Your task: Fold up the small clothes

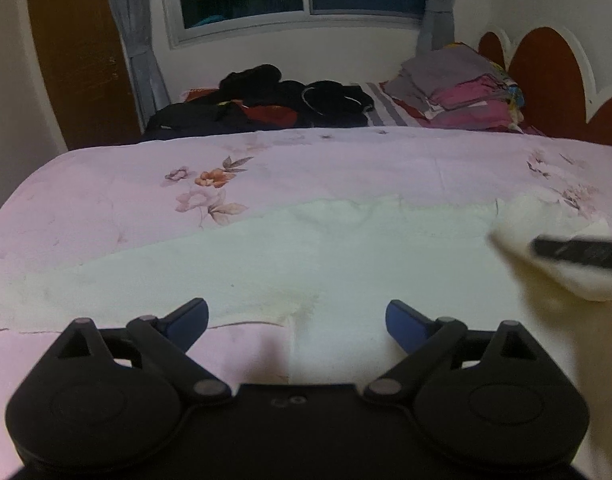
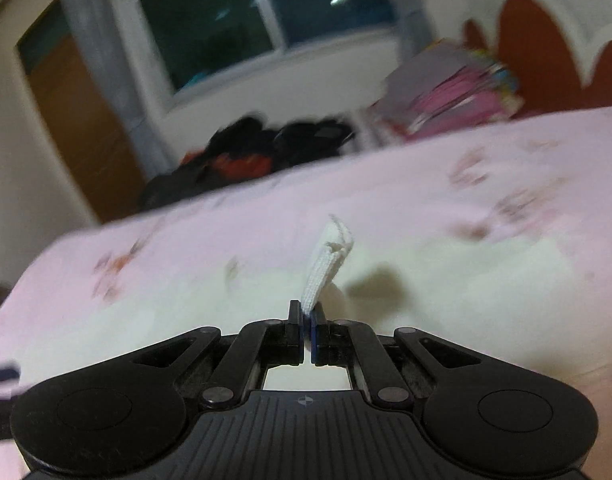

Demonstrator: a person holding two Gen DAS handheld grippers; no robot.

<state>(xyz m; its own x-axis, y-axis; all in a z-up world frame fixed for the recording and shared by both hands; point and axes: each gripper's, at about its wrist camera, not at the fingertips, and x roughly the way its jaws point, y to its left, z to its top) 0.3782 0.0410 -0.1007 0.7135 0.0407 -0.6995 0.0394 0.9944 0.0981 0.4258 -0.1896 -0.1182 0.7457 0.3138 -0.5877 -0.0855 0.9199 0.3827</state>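
A white garment (image 1: 290,256) lies spread flat on the pink floral bedspread (image 1: 106,200). My left gripper (image 1: 296,320) is open and empty, just above the garment's near edge. My right gripper (image 2: 308,322) is shut on a ribbed white edge of the garment (image 2: 326,268), which stands up from the closed fingers above the cloth (image 2: 186,312). In the left wrist view the right gripper (image 1: 578,254) shows as a dark blurred bar at the right, with the lifted white cloth (image 1: 546,276) under it.
A heap of dark clothes (image 1: 266,104) lies at the far side of the bed. A stack of folded grey and pink clothes (image 1: 458,88) sits at the far right by the red headboard (image 1: 546,80). A window and curtains are behind.
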